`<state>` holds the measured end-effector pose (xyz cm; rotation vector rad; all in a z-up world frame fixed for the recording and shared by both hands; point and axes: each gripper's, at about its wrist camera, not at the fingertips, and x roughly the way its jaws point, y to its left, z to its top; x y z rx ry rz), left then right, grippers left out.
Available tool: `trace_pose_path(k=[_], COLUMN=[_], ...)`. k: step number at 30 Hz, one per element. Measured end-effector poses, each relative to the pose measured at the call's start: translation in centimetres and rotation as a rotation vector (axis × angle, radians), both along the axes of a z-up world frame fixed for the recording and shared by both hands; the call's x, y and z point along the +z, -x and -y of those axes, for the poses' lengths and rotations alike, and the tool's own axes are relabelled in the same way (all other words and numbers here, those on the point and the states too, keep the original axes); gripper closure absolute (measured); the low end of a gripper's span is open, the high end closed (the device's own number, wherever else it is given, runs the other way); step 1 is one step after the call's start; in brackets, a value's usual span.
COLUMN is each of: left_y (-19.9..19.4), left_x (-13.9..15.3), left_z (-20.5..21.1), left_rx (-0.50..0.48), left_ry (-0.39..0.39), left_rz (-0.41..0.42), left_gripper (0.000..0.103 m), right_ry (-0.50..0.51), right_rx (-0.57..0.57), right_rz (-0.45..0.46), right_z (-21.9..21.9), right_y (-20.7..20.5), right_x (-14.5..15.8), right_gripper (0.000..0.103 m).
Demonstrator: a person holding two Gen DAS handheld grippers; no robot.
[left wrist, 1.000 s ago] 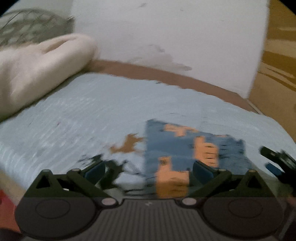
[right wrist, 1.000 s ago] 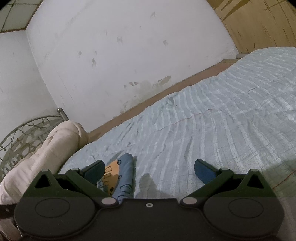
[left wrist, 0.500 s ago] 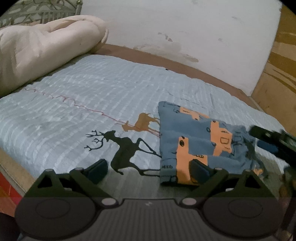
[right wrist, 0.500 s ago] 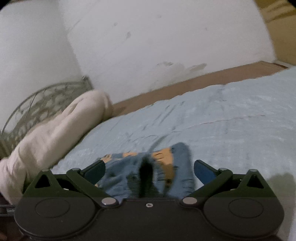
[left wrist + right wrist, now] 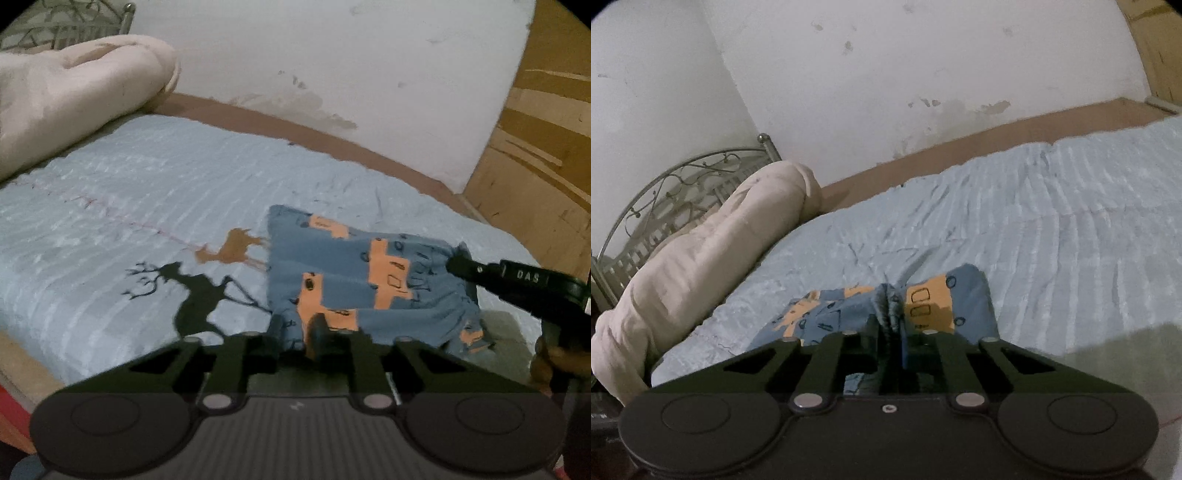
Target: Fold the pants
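The pants [image 5: 354, 273] are blue with orange patches and lie folded into a small bundle on the pale blue bedspread [image 5: 147, 192]. My left gripper [image 5: 295, 332] is shut on the near left edge of the pants. My right gripper [image 5: 888, 325] is shut on a pinched ridge of the pants [image 5: 923, 306] at their right end. The right gripper also shows in the left wrist view [image 5: 517, 284], reaching in from the right onto the bundle.
A rolled cream duvet [image 5: 74, 92] lies at the head of the bed by a metal headboard [image 5: 683, 184]. A white wall [image 5: 886, 74] runs behind the bed. Deer prints [image 5: 199, 291] mark the bedspread left of the pants. A wooden panel [image 5: 546, 147] stands at the right.
Both grippers were open half a second ago and have closed on the pants. The right gripper swung over from the bare bedspread to the bundle.
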<state>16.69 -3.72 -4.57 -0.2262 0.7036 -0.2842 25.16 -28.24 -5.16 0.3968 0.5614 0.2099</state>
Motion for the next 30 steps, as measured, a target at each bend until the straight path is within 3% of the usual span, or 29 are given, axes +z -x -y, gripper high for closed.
trace_pose_path(k=[2,9,14,18,19,21,22,23,27,30], left_y=[0.3,0.6,0.7,1.1,1.2,1.1,1.0,0.9,-0.9,-3.0], left_x=[0.4,0.4,0.1,0.1,0.2,0.7,1.0,1.3,2.1,0.7], left_z=[0.6,2.4,2.2,1.6,1.3,0.6,0.4,0.2,0.7,1.6], left_rx=[-0.03,-0.101,-0.112,-0.131,-0.127,-0.096,-0.072,-0.046,0.025,0.051], left_ry=[-0.005,-0.057,-0.053,-0.042,-0.033,-0.015,-0.012,-0.009,-0.048,-0.131], left_rz=[0.017,0.005,-0.011,-0.021,-0.022,-0.022,-0.017,-0.001,0.014,-0.066], left_gripper=[0.096,0.099,0.099,0.097,0.092,0.068,0.044,0.032,0.027,0.027], right_ry=[0.023,0.056,0.1,0.101,0.106,0.136,0.17,0.205,0.283,0.373], right_rx=[0.002,-0.033,-0.073,-0.096,-0.1,-0.11,-0.127,-0.143,-0.179,-0.154], right_rz=[0.018,0.033,-0.065,-0.084,-0.078,-0.073,-0.07,-0.059,0.003,0.032], right_z=[-0.1,1.4,1.8,2.0,2.0,1.8,1.6,1.4,-0.1,-2.2], right_y=[0.2,0.1,-0.7,-0.6,-0.5,-0.2,0.1,0.5,1.8,2.5], right_x=[0.9,3.6,1.2,-0.1,-0.1,0.0,0.2,0.5,1.2,0.7], right_gripper=[0.094,0.094,0.092,0.085,0.083,0.07,0.059,0.05,0.015,0.009])
